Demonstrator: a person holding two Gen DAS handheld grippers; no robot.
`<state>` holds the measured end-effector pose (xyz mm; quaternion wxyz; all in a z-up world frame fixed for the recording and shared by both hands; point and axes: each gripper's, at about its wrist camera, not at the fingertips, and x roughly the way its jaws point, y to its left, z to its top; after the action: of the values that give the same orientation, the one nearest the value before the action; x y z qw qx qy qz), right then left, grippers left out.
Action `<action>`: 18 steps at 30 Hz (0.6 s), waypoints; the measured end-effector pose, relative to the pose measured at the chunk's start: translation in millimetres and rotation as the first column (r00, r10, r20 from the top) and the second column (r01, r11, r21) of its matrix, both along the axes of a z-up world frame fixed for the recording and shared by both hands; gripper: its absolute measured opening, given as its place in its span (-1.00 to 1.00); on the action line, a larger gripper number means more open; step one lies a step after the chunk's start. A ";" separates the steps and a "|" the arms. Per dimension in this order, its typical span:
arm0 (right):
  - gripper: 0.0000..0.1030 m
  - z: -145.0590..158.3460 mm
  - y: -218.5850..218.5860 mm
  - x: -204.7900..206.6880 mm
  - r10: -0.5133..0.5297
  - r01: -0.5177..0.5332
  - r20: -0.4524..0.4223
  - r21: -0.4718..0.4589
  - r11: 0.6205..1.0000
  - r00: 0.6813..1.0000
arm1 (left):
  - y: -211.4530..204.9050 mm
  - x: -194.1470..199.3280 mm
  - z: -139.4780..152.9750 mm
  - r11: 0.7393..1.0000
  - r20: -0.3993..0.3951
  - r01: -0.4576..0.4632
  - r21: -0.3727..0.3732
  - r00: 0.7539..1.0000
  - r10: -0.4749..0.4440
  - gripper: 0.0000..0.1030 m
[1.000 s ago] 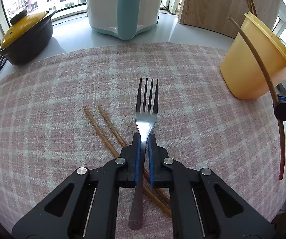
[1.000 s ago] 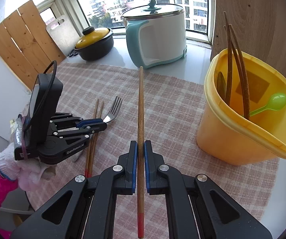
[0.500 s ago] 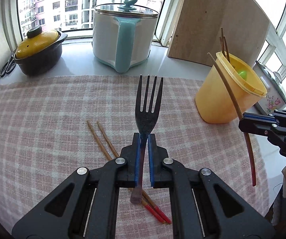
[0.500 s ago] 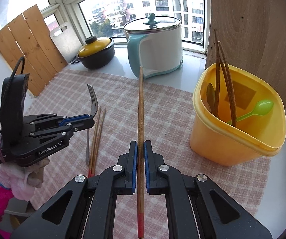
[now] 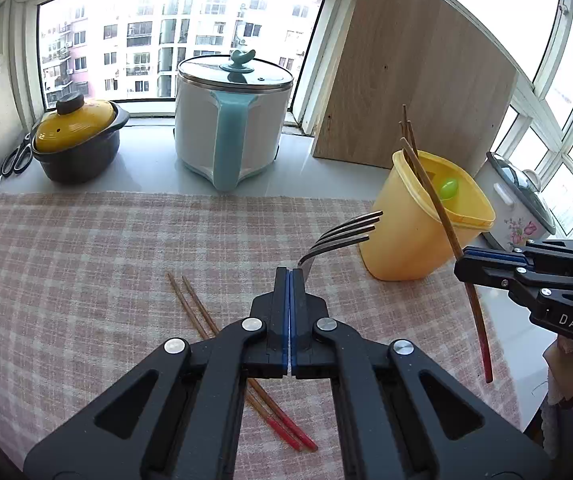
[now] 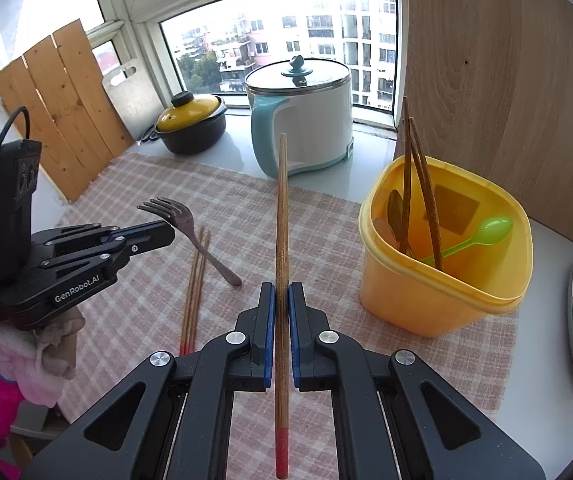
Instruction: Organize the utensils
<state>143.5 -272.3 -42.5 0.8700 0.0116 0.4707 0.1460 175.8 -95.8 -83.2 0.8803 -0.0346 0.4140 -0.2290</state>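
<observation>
In the yellow tub: chopsticks and green spoon; near it, your left tool clamps the fork, your right tool one chopstick; two chopsticks await on the counter's cloth.

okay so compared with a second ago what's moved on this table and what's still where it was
The left tool has lifted the fork off the cloth; the fork has swung in its grip, tines now pointing sideways toward the yellow tub. The right tool has risen slightly, still clamping one chopstick. Two chopsticks still lie on the cloth; tub and pots unmoved.
</observation>
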 end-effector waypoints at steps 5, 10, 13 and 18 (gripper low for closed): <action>-0.90 2.0 -1.8 -1.1 -0.002 0.002 0.003 -0.005 1.000 1.000 | -3.0 -0.1 10.3 1.000 0.033 0.006 0.010 0.999 -0.006 -1.00; -0.90 3.3 -8.1 -7.4 -0.018 0.018 0.007 0.013 1.000 1.000 | -7.0 2.3 4.4 0.999 0.016 0.038 0.028 0.999 -0.038 -1.00; -0.90 6.8 -17.1 -19.6 -0.041 0.040 0.020 0.026 0.999 0.999 | -16.7 5.3 -2.5 0.995 0.001 0.092 0.040 0.996 -0.092 -0.99; -0.90 3.4 -44.7 -50.8 -0.126 0.125 0.014 0.058 0.990 0.992 | -51.6 13.8 -18.1 0.965 -0.041 0.246 0.092 0.969 -0.243 -0.52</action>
<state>92.7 -317.0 -39.1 0.8810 0.0646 0.4570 0.1044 189.5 -147.4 -101.3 0.8398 0.0556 0.4388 -0.3149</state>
